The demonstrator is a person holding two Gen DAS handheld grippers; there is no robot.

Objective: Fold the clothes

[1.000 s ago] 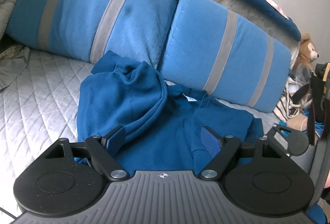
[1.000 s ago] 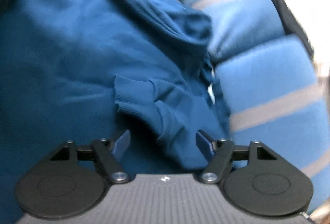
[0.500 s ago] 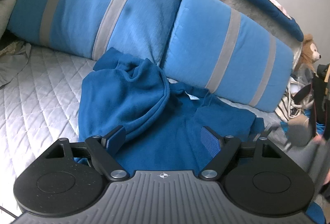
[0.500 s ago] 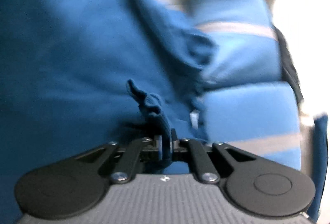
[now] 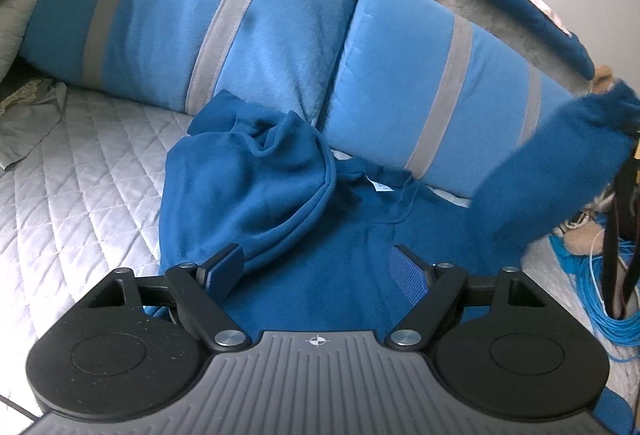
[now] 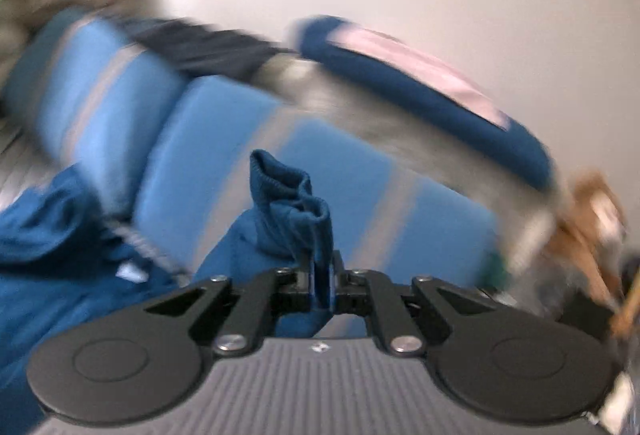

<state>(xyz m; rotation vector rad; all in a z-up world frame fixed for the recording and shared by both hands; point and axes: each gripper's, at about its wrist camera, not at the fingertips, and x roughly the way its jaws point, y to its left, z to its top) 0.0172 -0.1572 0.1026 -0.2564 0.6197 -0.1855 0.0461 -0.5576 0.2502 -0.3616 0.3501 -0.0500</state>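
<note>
We've got the blue hoodie [image 5: 320, 235] spread on the quilted bed cover [image 5: 80, 175], its hood bunched up against the two striped blue pillows [image 5: 200, 23]. Our right gripper [image 6: 321, 281] is pinching the ribbed cuff [image 6: 292, 195] of one sleeve [image 5: 560, 163], which is lifted up off the bed. Our left gripper [image 5: 320, 271] hangs over the hoodie with its jaws spread wide, gripping nothing.
</note>
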